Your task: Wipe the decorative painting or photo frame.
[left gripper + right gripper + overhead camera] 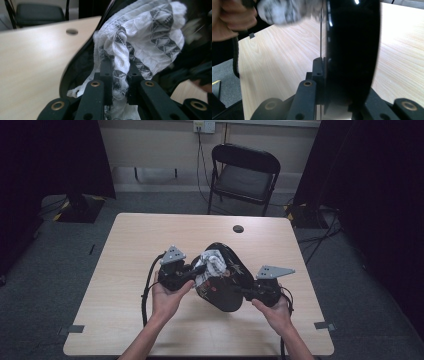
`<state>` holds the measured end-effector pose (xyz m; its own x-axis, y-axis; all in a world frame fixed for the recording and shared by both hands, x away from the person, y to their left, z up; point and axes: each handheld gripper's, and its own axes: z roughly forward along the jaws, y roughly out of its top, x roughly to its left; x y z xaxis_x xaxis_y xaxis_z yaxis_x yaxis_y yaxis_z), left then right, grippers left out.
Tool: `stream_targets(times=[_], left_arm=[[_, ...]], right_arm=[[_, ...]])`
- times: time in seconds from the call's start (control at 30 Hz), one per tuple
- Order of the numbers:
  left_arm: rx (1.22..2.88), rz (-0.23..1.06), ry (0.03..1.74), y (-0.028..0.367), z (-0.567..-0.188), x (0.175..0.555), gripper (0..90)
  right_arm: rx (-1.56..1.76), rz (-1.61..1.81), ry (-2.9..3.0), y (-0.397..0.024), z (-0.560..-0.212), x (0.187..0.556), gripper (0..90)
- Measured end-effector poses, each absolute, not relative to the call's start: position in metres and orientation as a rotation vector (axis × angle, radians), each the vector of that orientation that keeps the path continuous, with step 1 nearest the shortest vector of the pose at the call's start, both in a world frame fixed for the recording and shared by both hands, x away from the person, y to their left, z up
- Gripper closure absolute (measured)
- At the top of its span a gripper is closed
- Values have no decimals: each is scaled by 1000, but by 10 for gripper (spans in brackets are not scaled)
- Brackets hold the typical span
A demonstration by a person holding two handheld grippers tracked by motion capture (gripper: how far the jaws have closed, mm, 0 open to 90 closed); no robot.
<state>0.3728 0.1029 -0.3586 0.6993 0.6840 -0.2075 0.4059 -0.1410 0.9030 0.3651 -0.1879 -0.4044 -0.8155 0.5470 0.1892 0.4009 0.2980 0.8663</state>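
Note:
A glossy black oval tray (pixel 227 285) with a faint painted pattern is held tilted above the table. My right gripper (pixel 246 293) is shut on its near right rim; in the right gripper view the tray's edge (pixel 352 50) stands between the jaws of that gripper (pixel 331 65). A white cloth with black patterned bands (pixel 210 262) lies bunched against the tray's left side. My left gripper (pixel 196 271) is shut on it, and in the left gripper view the cloth (pixel 140 32) bulges out past the gripper (pixel 119 68) against the dark tray (pixel 78 66).
The light wooden table (pixel 150 235) has a small round cable hole (pixel 238 228) near its far edge. A black folding chair (pixel 245 175) stands behind it. Dark curtains hang at both sides, with cables on the grey floor.

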Motion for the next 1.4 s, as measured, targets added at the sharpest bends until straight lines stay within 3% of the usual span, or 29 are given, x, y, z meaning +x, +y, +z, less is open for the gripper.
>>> stream_targets(times=[0.1,0.47,0.83,1.2,1.4], left_arm=[[1757,319,851,98,-353,374,799],[1789,263,911,105,-387,379,797],[1709,299,836,101,-348,381,796],[1767,334,874,107,-365,384,796],[1734,334,839,102,-345,384,795]], right_arm=[[883,1544,2417,-187,-404,365,813],[892,1543,2413,-187,-404,366,812],[887,1545,2417,-186,-405,367,813],[891,1549,2414,-186,-405,368,811],[887,1544,2417,-185,-405,368,812]])
